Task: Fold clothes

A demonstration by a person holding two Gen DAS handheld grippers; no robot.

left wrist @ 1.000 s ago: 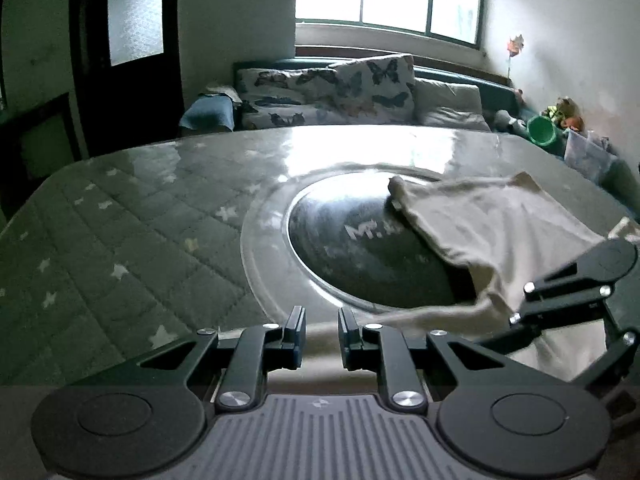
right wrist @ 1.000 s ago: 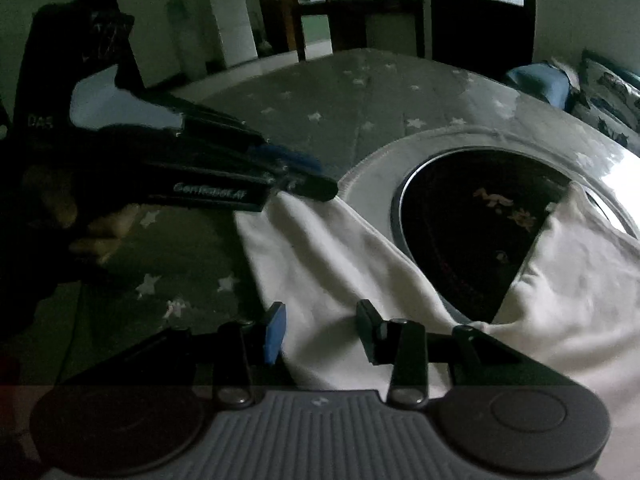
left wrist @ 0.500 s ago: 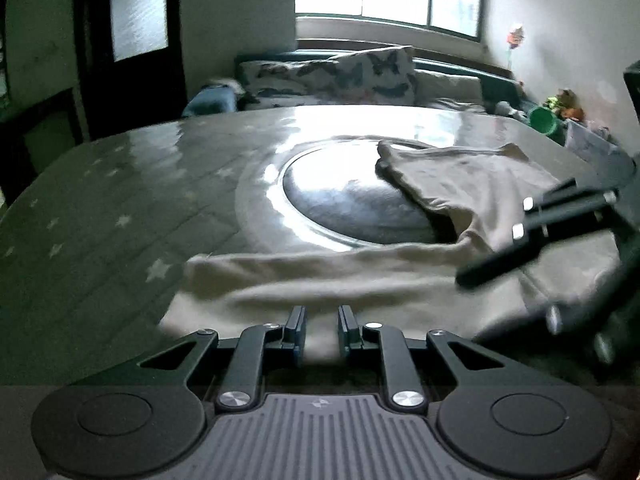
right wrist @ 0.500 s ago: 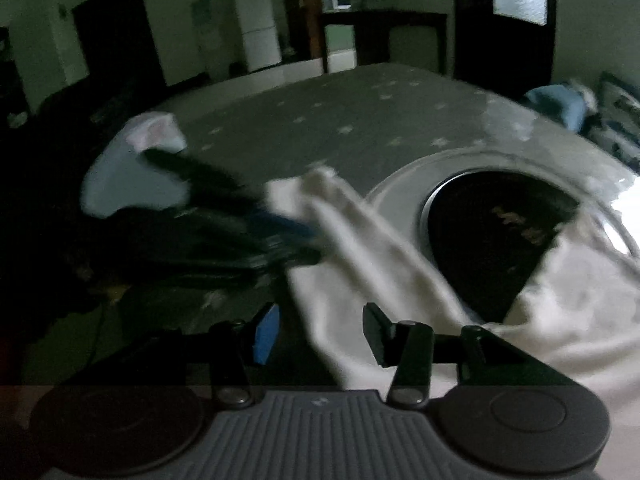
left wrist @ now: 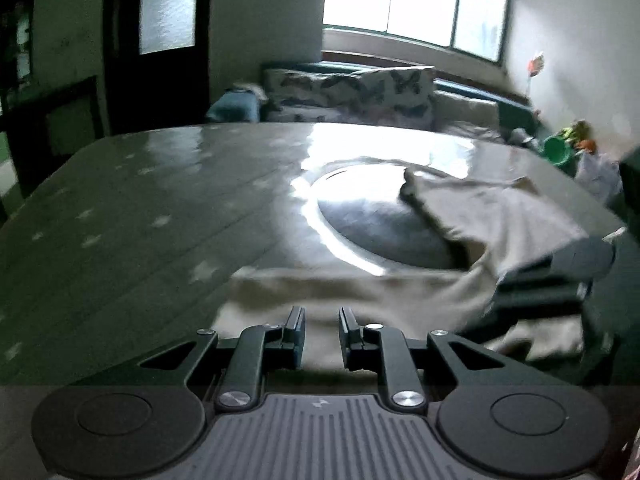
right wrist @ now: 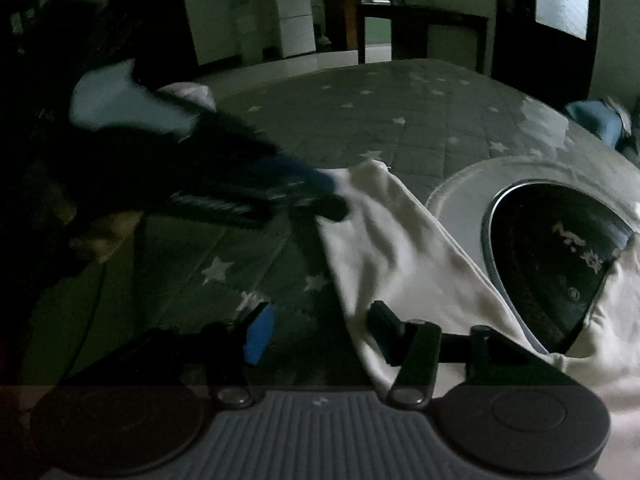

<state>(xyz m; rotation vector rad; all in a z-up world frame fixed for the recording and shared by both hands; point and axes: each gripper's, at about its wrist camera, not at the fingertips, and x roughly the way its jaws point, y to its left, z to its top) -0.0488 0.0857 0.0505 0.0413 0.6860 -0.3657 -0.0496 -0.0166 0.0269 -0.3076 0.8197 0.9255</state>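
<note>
On the starred worktop, a cream garment is pinched at its corner by the left claw; the right claw is opening, its pads off the cloth.

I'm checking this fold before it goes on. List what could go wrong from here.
1. The right gripper is opening with the cream garment only at its right finger, so that side may slump and spoil the fold.
2. The left gripper has its jaws narrow over the garment's near edge; a pull from there alone could drag the cloth askew.
3. Part of the garment lies over the dark round inset in the star-patterned table cover, where it may slide.
</note>
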